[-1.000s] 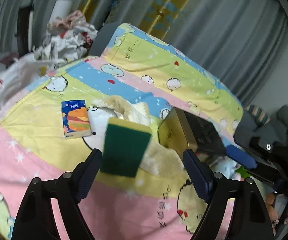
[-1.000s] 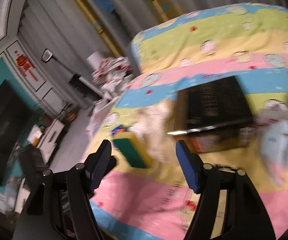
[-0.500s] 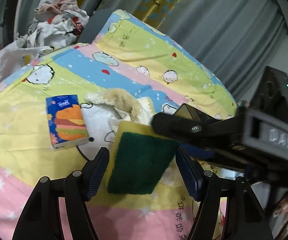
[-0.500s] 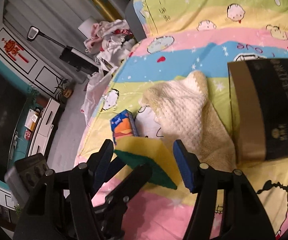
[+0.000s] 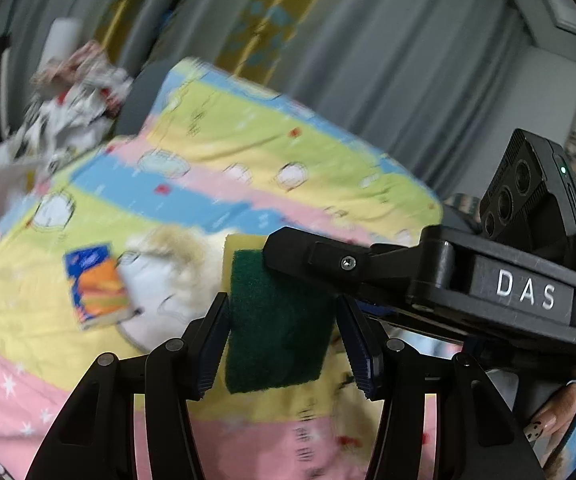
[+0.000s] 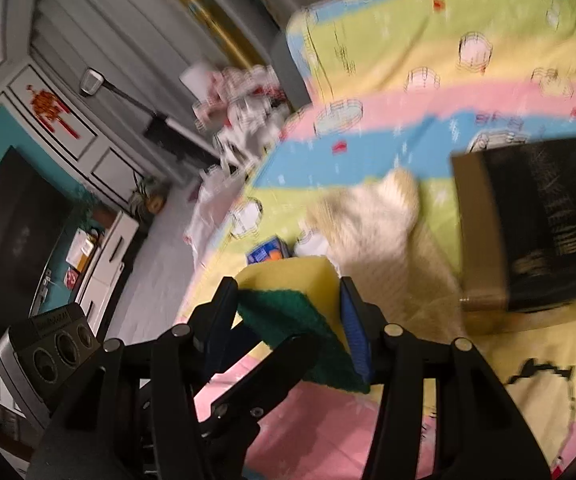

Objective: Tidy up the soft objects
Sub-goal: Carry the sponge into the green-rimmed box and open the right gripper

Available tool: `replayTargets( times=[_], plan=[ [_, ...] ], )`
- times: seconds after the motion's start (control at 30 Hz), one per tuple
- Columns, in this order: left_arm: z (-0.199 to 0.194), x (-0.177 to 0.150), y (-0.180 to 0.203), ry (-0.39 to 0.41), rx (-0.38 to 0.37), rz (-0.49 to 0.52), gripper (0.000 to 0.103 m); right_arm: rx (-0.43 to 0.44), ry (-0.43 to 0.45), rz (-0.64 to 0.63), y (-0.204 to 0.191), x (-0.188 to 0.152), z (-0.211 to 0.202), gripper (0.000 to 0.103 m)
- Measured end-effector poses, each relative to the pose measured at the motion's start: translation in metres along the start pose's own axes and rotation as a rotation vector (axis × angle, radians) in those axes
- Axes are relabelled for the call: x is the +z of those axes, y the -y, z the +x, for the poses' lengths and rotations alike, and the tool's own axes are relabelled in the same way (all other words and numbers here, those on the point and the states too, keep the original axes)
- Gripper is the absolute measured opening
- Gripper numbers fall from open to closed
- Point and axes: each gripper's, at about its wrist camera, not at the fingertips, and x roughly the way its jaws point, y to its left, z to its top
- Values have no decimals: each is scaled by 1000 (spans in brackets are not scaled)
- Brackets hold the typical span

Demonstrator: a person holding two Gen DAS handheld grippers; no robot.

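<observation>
Left gripper point(image 5: 284, 344): both blue pads flank the sponge point(image 5: 276, 320), green scourer face toward the camera, yellow foam showing only as a strip at its top. The left pad touches the sponge's edge; at the right pad contact is hard to judge through blur. Right gripper point(image 6: 293, 320): pads sit against both sides of the same sponge point(image 6: 299, 292), pinching it, yellow face up and green layer below. Sponge is held off the bedsheet point(image 5: 20, 380), shared between the two grippers.

In the left view the right gripper's black body crosses from the right and covers the sponge's upper right corner and everything behind it.

Further out, on the striped cartoon sheet: cream towel point(image 6: 371, 220), smeared by motion, partly hidden behind the sponge. Tissue pack point(image 5: 98, 284) lies left of it; in the right view only its top shows. Black and gold box point(image 6: 535, 220) sits right of the towel, print unreadable.

Far: heap of clothes point(image 5: 76, 108) off the sheet's corner, blurred.
</observation>
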Motion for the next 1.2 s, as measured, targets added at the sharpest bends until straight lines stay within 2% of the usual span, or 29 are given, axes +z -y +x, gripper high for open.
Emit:
replayTargets(
  times=[0.23,0.4,0.67,0.93,1.2],
  plan=[
    [0,5,78,19,-97,135,54,-61,158,16,16,-1,-82,50],
    [18,-2,128,-15,-174,194,54,-120,250,59,49,-13,-133,50],
    [46,-16,215,-64,-264,300,54,-136,348,177,111,-25,-201,51],
    [74,-30,271,-105,-362,358,54,-181,458,263,158,-43,-253,51],
    [90,-44,317,-134,-450,419,54,-265,562,310,187,-59,-291,52]
  ],
)
